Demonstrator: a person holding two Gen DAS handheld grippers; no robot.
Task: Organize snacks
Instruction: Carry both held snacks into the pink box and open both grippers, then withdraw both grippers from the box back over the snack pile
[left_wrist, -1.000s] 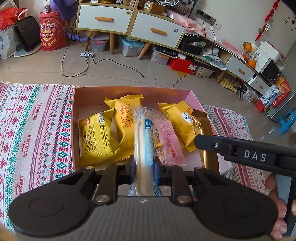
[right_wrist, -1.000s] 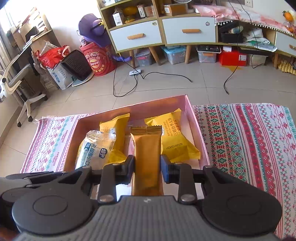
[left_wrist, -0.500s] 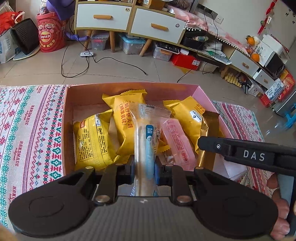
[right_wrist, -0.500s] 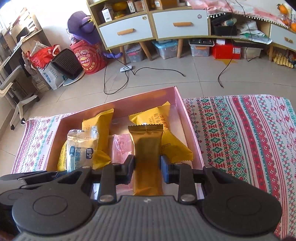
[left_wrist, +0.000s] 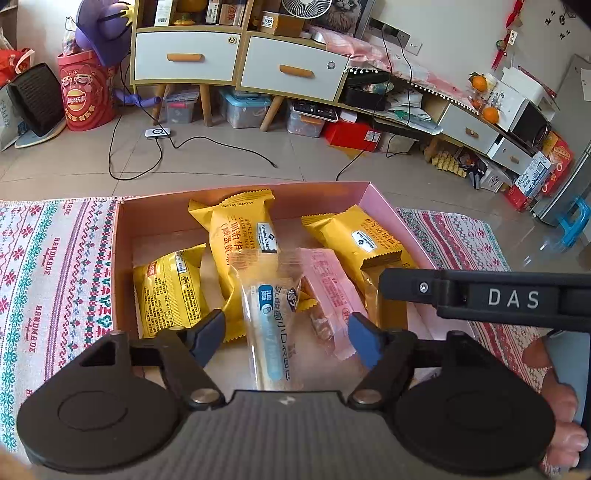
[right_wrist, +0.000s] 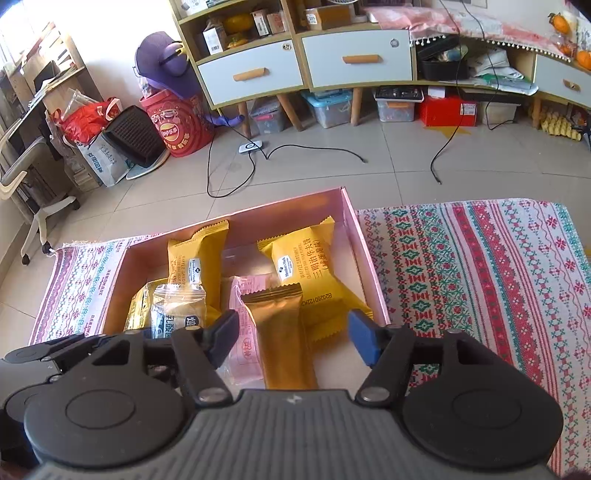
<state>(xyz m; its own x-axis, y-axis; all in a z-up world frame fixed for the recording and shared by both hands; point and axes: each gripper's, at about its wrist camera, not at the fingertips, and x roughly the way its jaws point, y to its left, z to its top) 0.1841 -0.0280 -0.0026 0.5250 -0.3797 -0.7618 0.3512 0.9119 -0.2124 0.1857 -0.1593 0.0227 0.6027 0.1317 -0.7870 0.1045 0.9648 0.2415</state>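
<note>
1. The clear snack packet (left_wrist: 271, 328) is motion-blurred, its lower end hidden behind the left gripper's body.
2. The gold bar's (right_wrist: 282, 339) lower end is hidden behind the right gripper's body.
3. Packet print is too small to read.

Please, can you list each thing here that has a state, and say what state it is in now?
Left tongs: opening, clear packet between them, pads off it.
Right tongs: opening, gold bar between them, pads off it.
Clear packet: sealed, over the box.
Gold bar: sealed, in the box.
Pink box: open, no lid, holds packets.
White drawers: shut.
</note>
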